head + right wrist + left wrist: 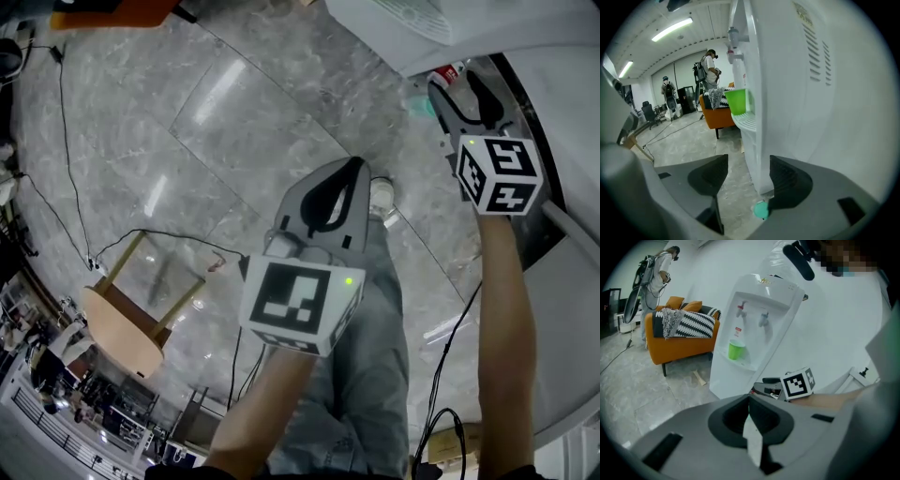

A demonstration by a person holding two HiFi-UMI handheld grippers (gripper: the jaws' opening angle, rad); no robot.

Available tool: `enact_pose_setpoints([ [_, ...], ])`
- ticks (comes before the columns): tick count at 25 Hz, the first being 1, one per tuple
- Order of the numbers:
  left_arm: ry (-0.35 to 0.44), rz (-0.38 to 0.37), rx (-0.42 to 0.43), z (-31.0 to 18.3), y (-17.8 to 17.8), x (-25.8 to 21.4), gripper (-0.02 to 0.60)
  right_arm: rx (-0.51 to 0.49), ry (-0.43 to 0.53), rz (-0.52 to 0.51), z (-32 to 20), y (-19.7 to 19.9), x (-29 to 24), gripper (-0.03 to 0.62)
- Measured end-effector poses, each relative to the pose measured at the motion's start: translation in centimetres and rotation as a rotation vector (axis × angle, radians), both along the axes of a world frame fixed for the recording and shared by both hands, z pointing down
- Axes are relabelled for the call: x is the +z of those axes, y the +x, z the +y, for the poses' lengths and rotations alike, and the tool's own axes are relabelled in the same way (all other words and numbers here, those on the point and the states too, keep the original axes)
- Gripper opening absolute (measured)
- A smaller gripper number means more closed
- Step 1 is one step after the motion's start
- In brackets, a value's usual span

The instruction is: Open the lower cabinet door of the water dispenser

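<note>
The white water dispenser stands against a white wall, with a green cup on its drip tray and its lower cabinet front below. In the right gripper view its lower front corner rises between the jaws of my right gripper, which is open with no pad pressing on it. The head view shows that right gripper low beside the dispenser's body. My left gripper hangs back over the floor, shut and empty; its jaws meet in the left gripper view.
An orange sofa with a striped throw stands left of the dispenser. On the marble floor are a wooden stool and cables. A teal object lies by the dispenser's foot. People stand far back.
</note>
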State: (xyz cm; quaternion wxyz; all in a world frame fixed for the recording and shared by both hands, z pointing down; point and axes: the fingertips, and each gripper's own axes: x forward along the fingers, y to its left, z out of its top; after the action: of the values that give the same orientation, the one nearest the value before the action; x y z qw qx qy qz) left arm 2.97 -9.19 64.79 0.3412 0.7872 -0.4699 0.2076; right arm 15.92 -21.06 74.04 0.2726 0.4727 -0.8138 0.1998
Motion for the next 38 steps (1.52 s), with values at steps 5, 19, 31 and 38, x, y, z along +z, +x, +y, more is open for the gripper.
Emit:
enact_pose_setpoints([
  [5,-0.019,-0.002,-0.018,0.3,-0.6,0.3,0.011,0.003,-0.028,0.043,-0.9,1.0,2.0,0.296],
  [19,-0.027,-0.012,-0.024,0.6,-1.4,1.3,0.011,-0.014,-0.101,0.077,-3.5,1.6,5.6,0.299],
  [31,-0.028,-0.003,-0.054,0.8,-1.8,1.4,0.011,-0.003,-0.096,0.163,-3.7,2.5,5.8,0.190],
  [38,-0.034,0.003,-0.060,1.2,-2.0,1.6,0.011,0.021,-0.116,0.191,-3.7,2.3,6.1,0.177],
])
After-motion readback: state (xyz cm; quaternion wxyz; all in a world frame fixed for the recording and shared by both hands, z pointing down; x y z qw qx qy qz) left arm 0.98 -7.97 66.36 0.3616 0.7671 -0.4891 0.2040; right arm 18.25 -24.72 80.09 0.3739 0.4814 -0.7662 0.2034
